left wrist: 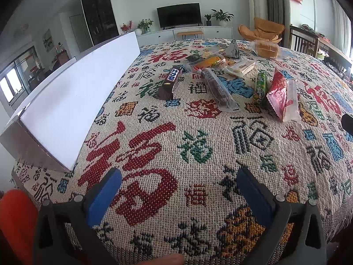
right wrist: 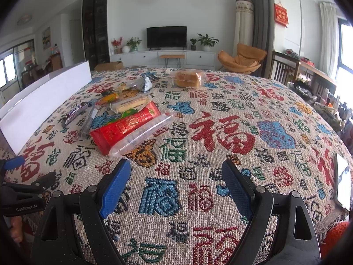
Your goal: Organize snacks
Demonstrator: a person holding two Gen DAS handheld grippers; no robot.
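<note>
Both hand-held grippers, left (left wrist: pixel 178 190) & right (right wrist: pixel 176 183), gape empty over near table (right wrist: pixel 198 198); snacks (right wrist: pixel 123 119) lie far-left beside white box (left wrist: pixel 72 97), so first pick looks pending, w/ a reach forward needed.

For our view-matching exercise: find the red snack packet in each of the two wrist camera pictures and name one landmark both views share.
Left wrist view: the red snack packet lies right of centre, in the upper half, beside a clear wrapped stick.
Right wrist view: the red snack packet lies left of centre, at mid-height, running diagonally.
Shared landmark: the television on the far wall.
</note>
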